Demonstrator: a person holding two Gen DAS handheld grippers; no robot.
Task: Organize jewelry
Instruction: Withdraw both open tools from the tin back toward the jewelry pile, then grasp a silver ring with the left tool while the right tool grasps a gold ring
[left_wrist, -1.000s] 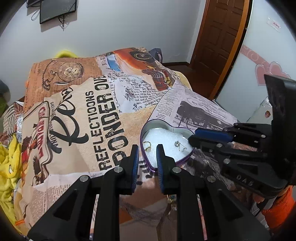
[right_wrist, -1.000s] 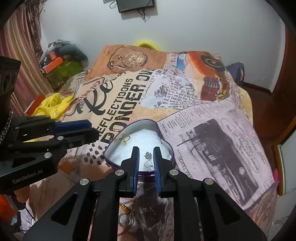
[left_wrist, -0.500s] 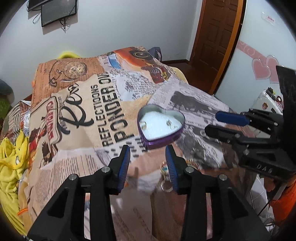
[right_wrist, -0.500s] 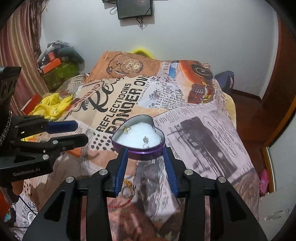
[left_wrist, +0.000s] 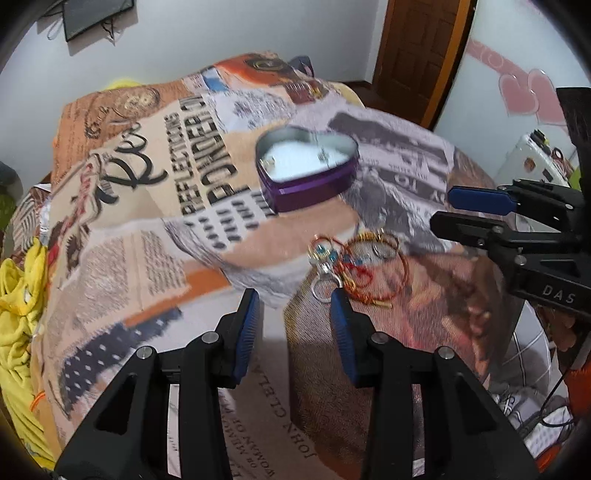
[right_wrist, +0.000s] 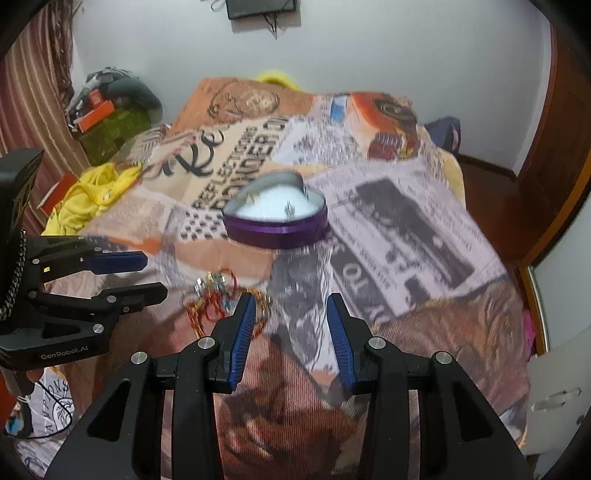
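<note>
Left gripper (left_wrist: 294, 306) and right gripper (right_wrist: 290, 312) apart, empty; heart tin (left_wrist: 314, 184) holds white padding, two small earrings

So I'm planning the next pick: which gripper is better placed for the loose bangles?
Left, probably. The left gripper is open with the bangle pile just ahead; the right gripper has it off to its side.

The left gripper (left_wrist: 293, 306) hangs with jaws apart and empty over the bedspread (left_wrist: 155, 236), just beside tangled bangles (left_wrist: 364, 266); the heart tin (left_wrist: 308, 179) holds seemingly two blurred trinkets.
</note>
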